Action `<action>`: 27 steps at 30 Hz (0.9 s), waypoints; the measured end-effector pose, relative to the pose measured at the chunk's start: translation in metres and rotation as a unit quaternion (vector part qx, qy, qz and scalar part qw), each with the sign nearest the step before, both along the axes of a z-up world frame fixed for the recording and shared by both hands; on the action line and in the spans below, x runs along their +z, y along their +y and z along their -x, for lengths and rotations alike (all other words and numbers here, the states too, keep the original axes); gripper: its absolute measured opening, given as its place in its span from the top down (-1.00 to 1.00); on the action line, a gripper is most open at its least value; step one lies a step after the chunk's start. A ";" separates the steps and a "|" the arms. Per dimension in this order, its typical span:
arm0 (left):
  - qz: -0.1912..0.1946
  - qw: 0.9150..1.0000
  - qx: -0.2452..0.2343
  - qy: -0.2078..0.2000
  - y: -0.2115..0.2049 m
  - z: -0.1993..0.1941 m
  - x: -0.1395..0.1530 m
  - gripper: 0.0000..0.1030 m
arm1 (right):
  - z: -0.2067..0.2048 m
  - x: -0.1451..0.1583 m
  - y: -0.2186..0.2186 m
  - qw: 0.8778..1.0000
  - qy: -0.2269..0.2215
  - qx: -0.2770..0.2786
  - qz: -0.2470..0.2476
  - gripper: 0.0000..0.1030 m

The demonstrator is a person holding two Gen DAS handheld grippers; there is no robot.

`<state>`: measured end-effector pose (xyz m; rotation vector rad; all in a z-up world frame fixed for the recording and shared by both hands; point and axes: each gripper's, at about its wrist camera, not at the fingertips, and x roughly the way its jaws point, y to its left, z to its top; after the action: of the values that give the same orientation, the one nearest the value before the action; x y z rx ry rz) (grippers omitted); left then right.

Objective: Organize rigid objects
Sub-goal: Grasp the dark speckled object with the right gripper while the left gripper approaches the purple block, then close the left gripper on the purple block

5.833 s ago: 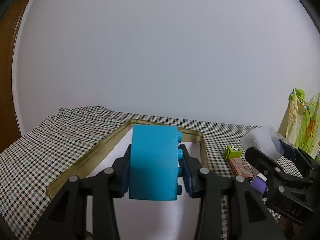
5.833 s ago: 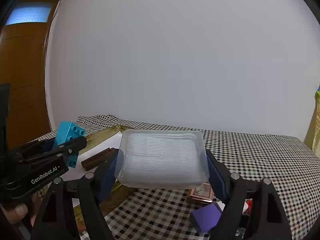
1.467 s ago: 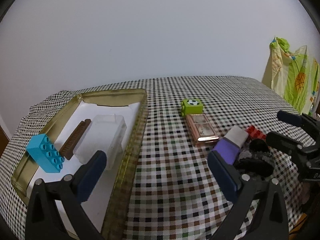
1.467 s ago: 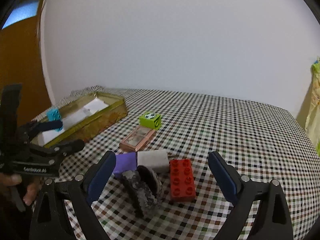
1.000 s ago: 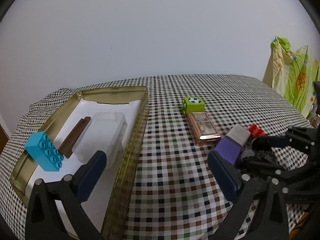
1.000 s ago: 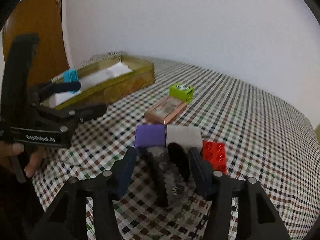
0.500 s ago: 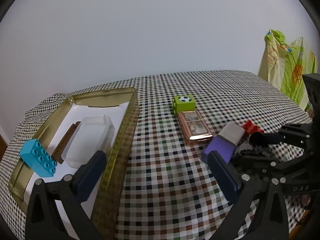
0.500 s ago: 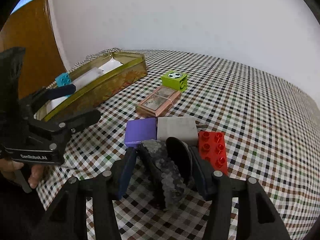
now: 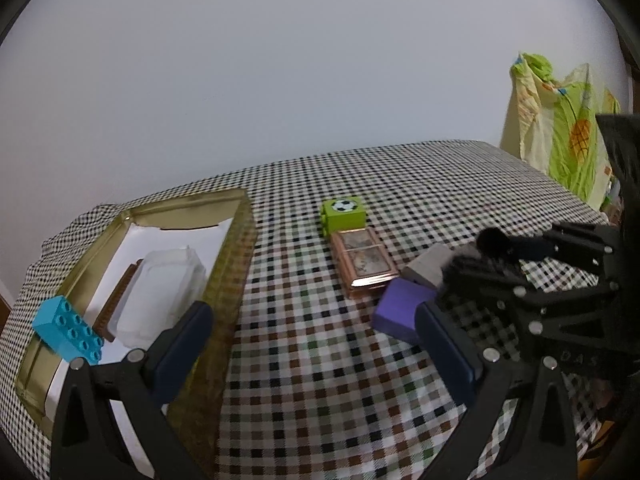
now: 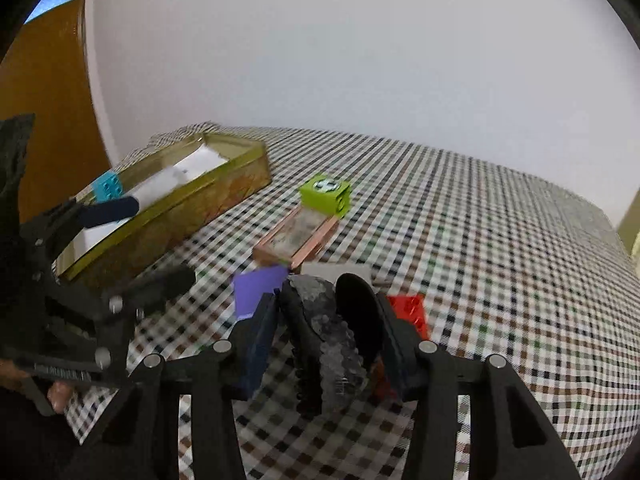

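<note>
The right gripper [image 10: 326,332] had just narrowed onto the black glittery hair claw [image 10: 324,336], its pads against both sides. The left gripper [image 9: 316,344] stood wide and empty. At nine o'clock, the gold metal tray [image 9: 236,256] held one blue brick [image 9: 66,328], one brown comb [image 9: 118,300] and one clear plastic box [image 9: 160,292].

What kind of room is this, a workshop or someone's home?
Probably a home: a table under a black-and-white checked tablecloth, a bright fruit-print fabric hanging at one side, and a brown wooden door.
</note>
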<state>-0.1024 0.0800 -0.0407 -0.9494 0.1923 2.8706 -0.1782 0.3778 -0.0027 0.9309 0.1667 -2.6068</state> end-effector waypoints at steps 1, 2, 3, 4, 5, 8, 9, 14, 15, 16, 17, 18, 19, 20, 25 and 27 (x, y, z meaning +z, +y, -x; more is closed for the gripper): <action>-0.001 1.000 -0.004 -0.003 0.001 0.001 0.000 -0.95 | -0.001 0.001 -0.001 1.000 0.006 -0.005 0.001 0.02; -0.002 1.000 -0.008 -0.007 0.004 0.001 -0.001 -0.91 | -0.001 0.002 -0.001 1.000 0.011 -0.011 0.005 0.02; -0.002 1.000 -0.013 -0.012 0.006 0.003 -0.001 -0.88 | 0.000 0.003 0.001 1.000 0.012 -0.019 0.011 0.02; -0.002 1.000 -0.020 -0.016 0.009 0.005 -0.002 -0.82 | 0.000 0.004 0.005 0.999 0.015 -0.029 0.017 0.02; -0.001 0.999 -0.026 -0.020 0.012 0.006 -0.002 -0.79 | 0.001 0.005 0.007 0.999 0.018 -0.040 0.019 0.02; -0.005 0.998 -0.044 -0.035 0.019 0.013 -0.006 -0.72 | 0.003 0.007 0.012 0.997 0.022 -0.072 0.025 0.02; -0.010 0.998 -0.047 -0.042 0.019 0.016 -0.007 -0.72 | 0.004 0.007 0.015 0.996 0.021 -0.080 0.030 0.02; -0.027 0.994 -0.076 -0.078 0.028 0.025 -0.015 -0.66 | 0.007 0.008 0.020 0.995 0.023 -0.091 0.033 0.02; -0.024 0.992 -0.084 -0.087 0.031 0.028 -0.018 -0.60 | 0.006 0.008 0.019 0.995 0.024 -0.093 0.031 0.02; -0.022 0.991 -0.089 -0.098 0.034 0.031 -0.021 -0.42 | 0.007 0.008 0.018 0.995 0.024 -0.094 0.028 0.02; -0.024 0.990 -0.092 -0.108 0.034 0.035 -0.023 -0.27 | 0.009 0.009 0.017 0.995 0.023 -0.095 0.028 0.02; -0.027 0.988 -0.096 -0.117 0.035 0.037 -0.025 -0.23 | 0.010 0.009 0.017 0.995 0.024 -0.097 0.028 0.01; -0.028 0.987 -0.100 -0.126 0.036 0.040 -0.027 -0.14 | 0.010 0.009 0.016 0.994 0.024 -0.098 0.028 0.01; -0.030 0.986 -0.102 -0.132 0.036 0.042 -0.029 0.04 | 0.011 0.009 0.015 0.994 0.024 -0.099 0.029 0.01; -0.037 0.985 -0.105 -0.130 0.035 0.042 -0.028 0.24 | 0.014 0.009 0.014 0.994 0.024 -0.100 0.034 0.01; -0.043 0.987 -0.097 -0.120 0.030 0.040 -0.026 0.24 | 0.014 0.009 0.013 0.994 0.028 -0.101 0.035 0.01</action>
<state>-0.1420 0.1101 -0.0664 -1.1759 0.1289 2.5415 -0.1920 0.3908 0.0066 0.8932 -0.0053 -2.8053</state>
